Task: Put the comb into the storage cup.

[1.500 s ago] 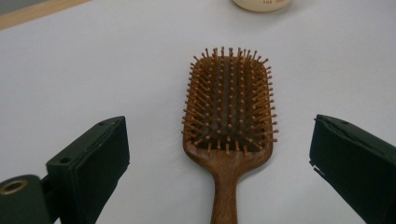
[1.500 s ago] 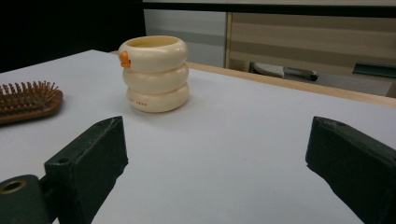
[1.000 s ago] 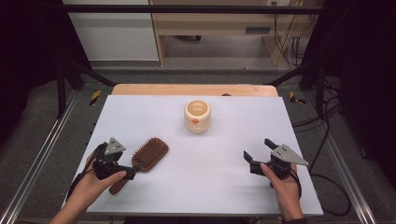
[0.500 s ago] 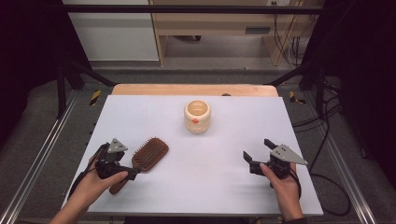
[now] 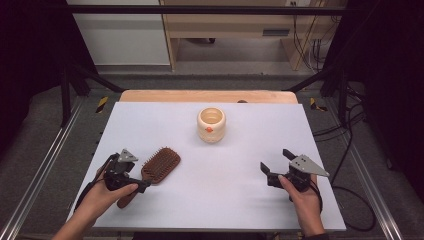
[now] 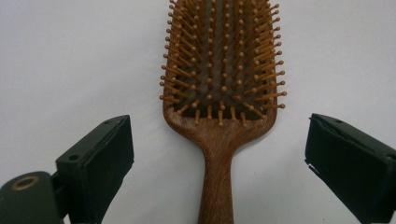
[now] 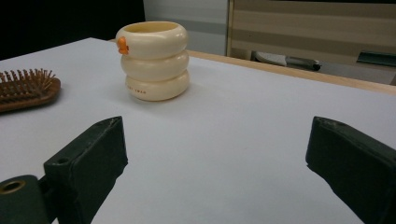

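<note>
We are looking at a brown wooden hairbrush (image 5: pixel 157 166) lying bristles-up at the near left of the white table (image 5: pixel 240 200), its paddle head packed with ball-tipped pins and its handle pointing toward the near edge. Our left gripper (image 6: pixel 219 154) is hanging over that handle with its jaws spread wide on either side, touching nothing. Our right gripper (image 5: pixel 276 163) is resting at the near right, jaws likewise apart and empty, while a cream ribbed cup (image 5: pixel 211 124) is sitting toward the far middle.

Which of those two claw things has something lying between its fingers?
The left gripper: the wooden hairbrush handle lies between its open fingers, untouched. The right gripper has bare table between its fingers.
</note>
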